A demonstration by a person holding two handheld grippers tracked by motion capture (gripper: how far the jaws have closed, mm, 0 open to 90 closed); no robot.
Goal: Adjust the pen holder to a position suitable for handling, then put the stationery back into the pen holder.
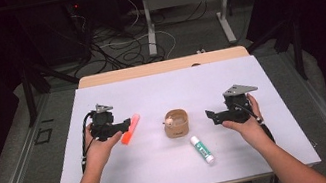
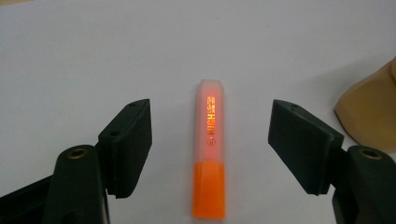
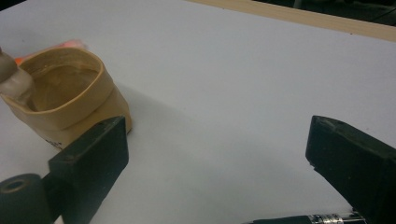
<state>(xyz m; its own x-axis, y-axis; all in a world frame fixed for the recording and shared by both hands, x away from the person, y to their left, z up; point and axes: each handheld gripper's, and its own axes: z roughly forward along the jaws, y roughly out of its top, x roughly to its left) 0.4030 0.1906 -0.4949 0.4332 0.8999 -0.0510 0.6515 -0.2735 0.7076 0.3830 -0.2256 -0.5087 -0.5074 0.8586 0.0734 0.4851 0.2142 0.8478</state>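
White tabletop [image 1: 115, 176] carries an orange highlighter [image 2: 209, 154] lying untouched between the left gripper's [image 2: 210, 144] spread jaws; right gripper [image 3: 217, 158] likewise spread, empty.

Glowing print along the orange highlighter [image 2: 210, 154] barrel (too blurred to read), no other legible text

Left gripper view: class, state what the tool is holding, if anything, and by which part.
Nothing is held. The left tool stands open around the orange plastic highlighter pen, which lies on the white table between the jaws, touching neither pad.
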